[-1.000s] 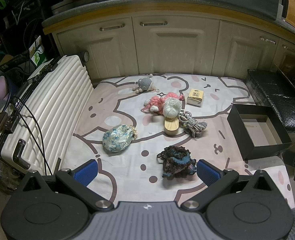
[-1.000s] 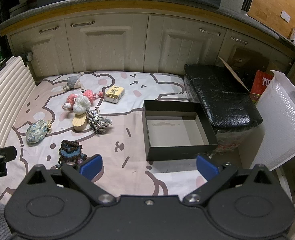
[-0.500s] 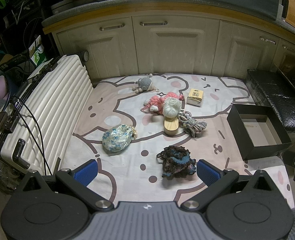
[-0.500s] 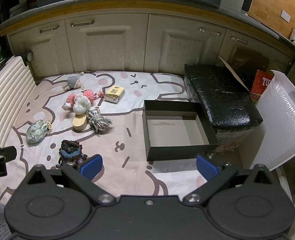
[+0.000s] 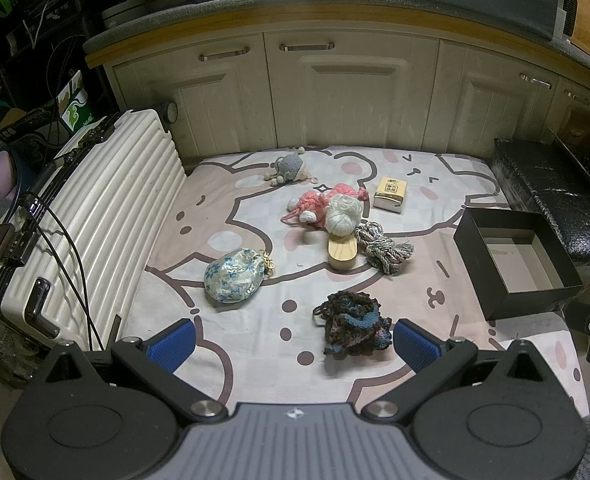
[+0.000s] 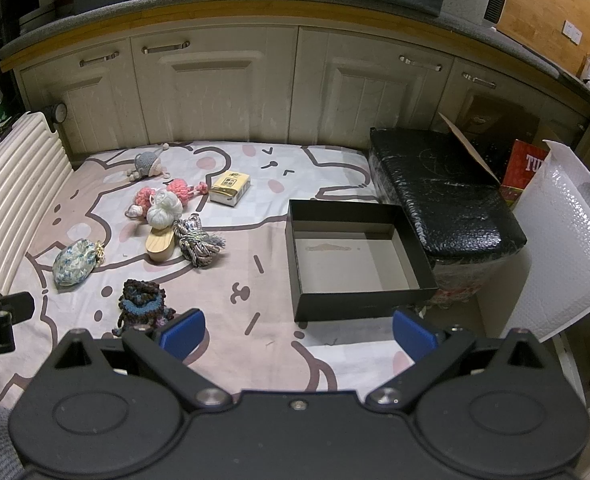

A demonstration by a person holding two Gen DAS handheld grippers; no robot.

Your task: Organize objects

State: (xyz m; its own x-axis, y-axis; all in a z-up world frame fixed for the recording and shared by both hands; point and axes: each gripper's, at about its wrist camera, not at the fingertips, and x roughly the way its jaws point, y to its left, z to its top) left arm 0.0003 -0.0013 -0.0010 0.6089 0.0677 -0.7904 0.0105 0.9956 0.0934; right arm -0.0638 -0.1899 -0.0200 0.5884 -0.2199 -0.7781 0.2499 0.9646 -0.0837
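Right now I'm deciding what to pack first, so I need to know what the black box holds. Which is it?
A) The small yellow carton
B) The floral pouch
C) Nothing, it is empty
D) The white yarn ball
C: the black box shows only its bare floor, while the white yarn ball, small yellow carton and floral pouch all lie on the mat outside it.

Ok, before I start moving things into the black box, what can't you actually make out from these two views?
- Small yellow box: label print too small, both views.
- Wooden piece: far end hidden under white yarn ball.
- Black box: near inside wall hidden by its own rim, right wrist view.
- Red package: lettering cut off by white bubble-wrap sheet.
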